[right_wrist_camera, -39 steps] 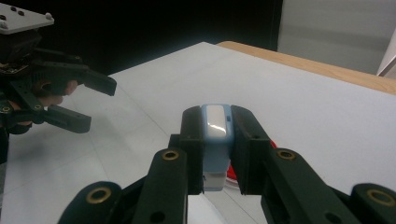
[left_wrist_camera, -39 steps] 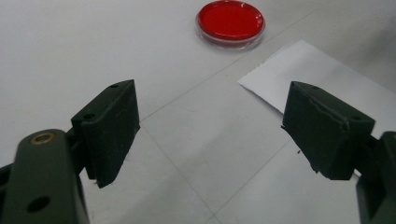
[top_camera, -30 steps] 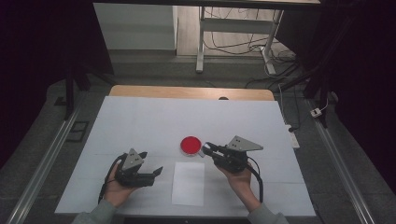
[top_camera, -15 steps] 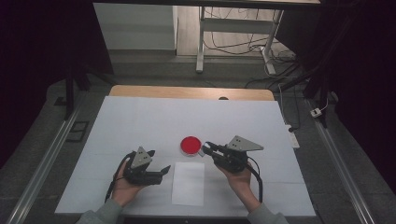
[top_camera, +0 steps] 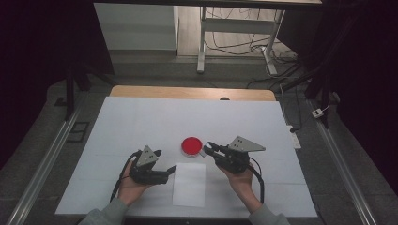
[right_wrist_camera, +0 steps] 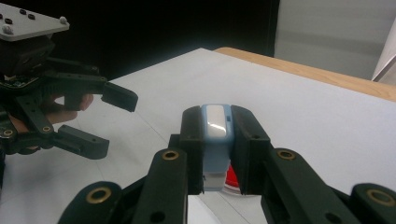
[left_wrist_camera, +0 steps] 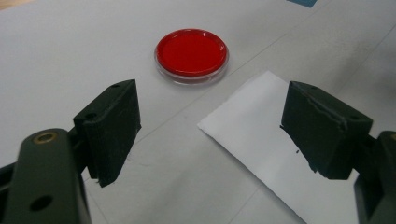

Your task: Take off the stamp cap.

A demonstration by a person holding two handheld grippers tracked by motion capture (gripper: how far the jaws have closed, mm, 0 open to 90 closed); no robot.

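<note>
Now the right gripper (right_wrist_camera: 215,140) clamped a pale blue stamp (right_wrist_camera: 215,122) beside the red dish (top_camera: 191,146). Left gripper (left_wrist_camera: 212,133) stood wide, nothing between its jaws, at the paper's (top_camera: 189,183) corner.

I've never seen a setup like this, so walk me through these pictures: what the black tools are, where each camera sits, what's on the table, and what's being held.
A person sits at a table covered in white and holds a hand tool with two black jaws in each hand. The high view looks down from above: the left gripper is at the left, the right gripper at the right. The other two pictures come from small cameras riding on the tools, looking along their jaws.

On the table lie a round red dish with a clear rim and a white sheet of paper.

In the left gripper view the jaws stand wide apart with nothing between them, pointing toward the dish and the paper's corner. In the right gripper view the jaws are shut on a small light-blue and white object; what it is I cannot tell.
</note>
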